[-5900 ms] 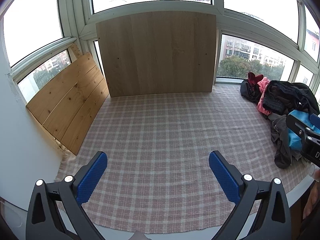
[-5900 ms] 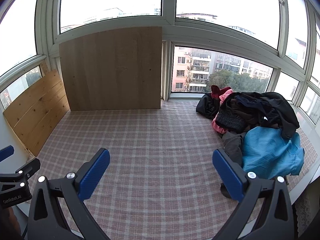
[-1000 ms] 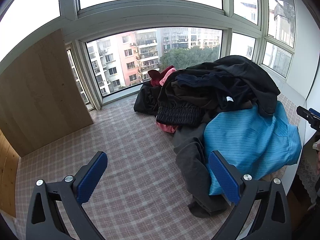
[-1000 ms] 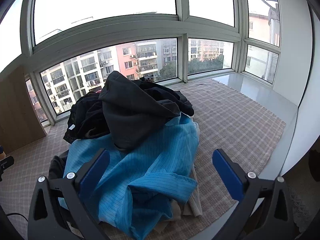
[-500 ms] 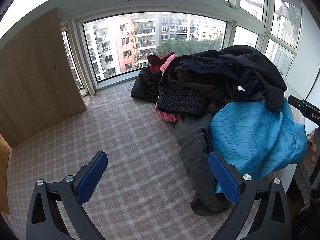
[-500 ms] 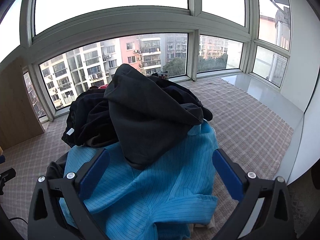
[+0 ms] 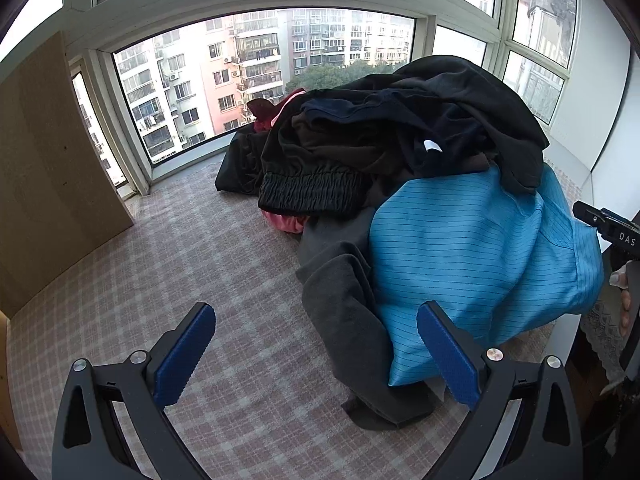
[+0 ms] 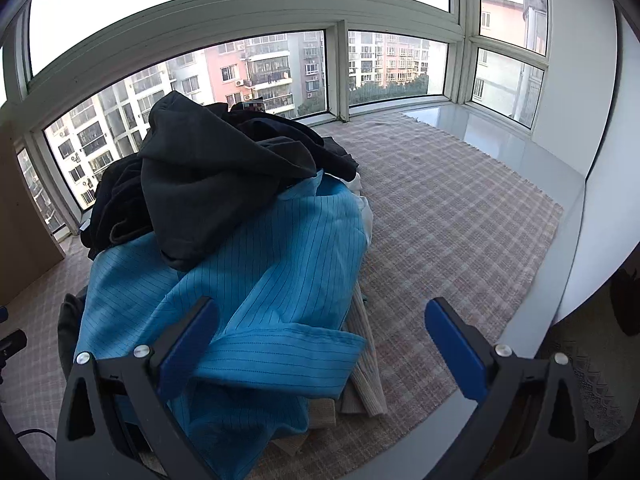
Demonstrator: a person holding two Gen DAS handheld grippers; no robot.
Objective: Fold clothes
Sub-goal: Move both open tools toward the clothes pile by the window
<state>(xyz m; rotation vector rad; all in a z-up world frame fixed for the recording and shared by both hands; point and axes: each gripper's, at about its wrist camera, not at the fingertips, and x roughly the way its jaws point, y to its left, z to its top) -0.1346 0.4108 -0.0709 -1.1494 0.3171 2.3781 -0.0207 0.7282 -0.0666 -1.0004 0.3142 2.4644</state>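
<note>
A heap of clothes sits on a pink-and-grey checked woven cloth (image 8: 460,208) before wide windows. A bright blue pinstriped garment (image 8: 256,288) drapes its front, a black hooded garment (image 8: 208,184) lying on top. The right gripper (image 8: 320,344), blue-padded jaws spread wide, hovers at the blue fabric's folded edge.

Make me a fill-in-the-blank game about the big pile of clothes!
1. The striped garment at the front of the pile is ____.
2. The dark garment lies ____ the blue one.
3. The checked cloth under the pile is spread over the ____.
4. Both the left gripper and the right gripper are ____.

Missing words: blue; on top of; sill; open
</note>
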